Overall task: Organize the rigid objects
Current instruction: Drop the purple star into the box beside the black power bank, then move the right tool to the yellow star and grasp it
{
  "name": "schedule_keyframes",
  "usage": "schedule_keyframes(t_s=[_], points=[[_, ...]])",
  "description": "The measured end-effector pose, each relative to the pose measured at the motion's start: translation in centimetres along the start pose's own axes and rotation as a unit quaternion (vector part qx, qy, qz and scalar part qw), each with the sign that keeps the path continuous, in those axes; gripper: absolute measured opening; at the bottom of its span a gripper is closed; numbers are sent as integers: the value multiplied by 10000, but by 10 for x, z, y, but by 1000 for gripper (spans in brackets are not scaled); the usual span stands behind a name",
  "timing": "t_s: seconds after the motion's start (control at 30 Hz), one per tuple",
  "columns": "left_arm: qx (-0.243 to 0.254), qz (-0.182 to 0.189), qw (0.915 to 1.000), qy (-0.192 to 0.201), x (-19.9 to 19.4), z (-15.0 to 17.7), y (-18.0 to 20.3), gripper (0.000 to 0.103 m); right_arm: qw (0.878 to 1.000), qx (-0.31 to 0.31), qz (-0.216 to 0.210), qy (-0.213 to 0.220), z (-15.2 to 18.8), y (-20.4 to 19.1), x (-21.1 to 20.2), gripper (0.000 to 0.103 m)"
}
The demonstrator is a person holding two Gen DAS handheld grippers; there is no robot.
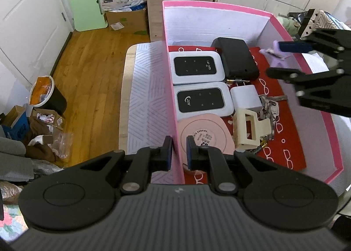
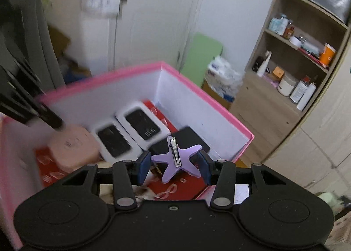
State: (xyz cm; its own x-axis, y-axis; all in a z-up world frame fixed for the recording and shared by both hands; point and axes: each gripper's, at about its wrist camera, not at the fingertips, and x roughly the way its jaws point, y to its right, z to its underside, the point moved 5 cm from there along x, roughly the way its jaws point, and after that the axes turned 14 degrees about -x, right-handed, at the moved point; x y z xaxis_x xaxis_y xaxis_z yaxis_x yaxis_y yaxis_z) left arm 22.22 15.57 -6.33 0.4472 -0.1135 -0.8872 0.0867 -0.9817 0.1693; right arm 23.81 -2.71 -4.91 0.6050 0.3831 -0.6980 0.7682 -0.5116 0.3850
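A green board (image 1: 84, 1) leans on the wall beside a cardboard box (image 1: 127, 21) with bags on top. A full bin (image 1: 47, 95) stands on the wood floor (image 1: 92, 71) — a shelf (image 2: 307, 53) holds bottles and jars.

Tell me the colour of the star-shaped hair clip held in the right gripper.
Lilac purple star-shaped hair clip, with a silver metal clasp; the right wrist view shows it best.

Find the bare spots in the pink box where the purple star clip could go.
Bare liner shows along the box right wall, beside the cream claw clip, and in the far right corner past the black case. The left side is crowded: two routers, pink disc, charger.
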Motion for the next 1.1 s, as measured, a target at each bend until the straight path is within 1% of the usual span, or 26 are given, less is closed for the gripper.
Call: schedule_keyframes(t_s=[0.13,0.17,0.2,0.23,0.33,0.5,0.57,0.63,0.7,0.8,0.87,0.97,1.1], points=[[-11,77,10000,-17,0,0,-2,12,9986,-337,2,-409,-1,-3,16,52],[-8,98,9999,-19,0,0,-3,12,9981,-395,61,-474,-1,-4,17,53],[-6,108,9999,-18,0,0,-3,12,9978,-433,143,-490,-1,-3,17,55],[-4,113,9999,-14,0,0,-3,12,9978,-425,217,-462,-2,-2,17,59],[-1,113,9999,9,0,0,-3,12,9992,-116,286,-248,-2,5,5,60],[-52,150,9999,4,-1,0,-5,12,9971,573,264,435,11,17,-29,64],[-67,157,9999,-14,-1,0,-5,12,9933,909,286,648,25,21,-45,68],[-85,154,9998,-32,-1,-1,-5,12,9890,1222,326,764,42,23,-59,68],[-53,144,9999,-25,-1,-1,-4,12,9841,1541,324,816,60,25,-71,68],[-93,83,9999,-34,0,-1,-3,12,9732,2088,491,825,91,30,-87,68],[-50,38,10000,-9,-1,0,-2,12,9705,2271,512,623,113,31,-92,68],[-59,-54,10000,8,0,-1,1,12,9632,2598,625,308,148,32,-97,68],[-27,-182,9998,78,1,1,4,12,9480,3098,730,-15,191,30,-99,68]])
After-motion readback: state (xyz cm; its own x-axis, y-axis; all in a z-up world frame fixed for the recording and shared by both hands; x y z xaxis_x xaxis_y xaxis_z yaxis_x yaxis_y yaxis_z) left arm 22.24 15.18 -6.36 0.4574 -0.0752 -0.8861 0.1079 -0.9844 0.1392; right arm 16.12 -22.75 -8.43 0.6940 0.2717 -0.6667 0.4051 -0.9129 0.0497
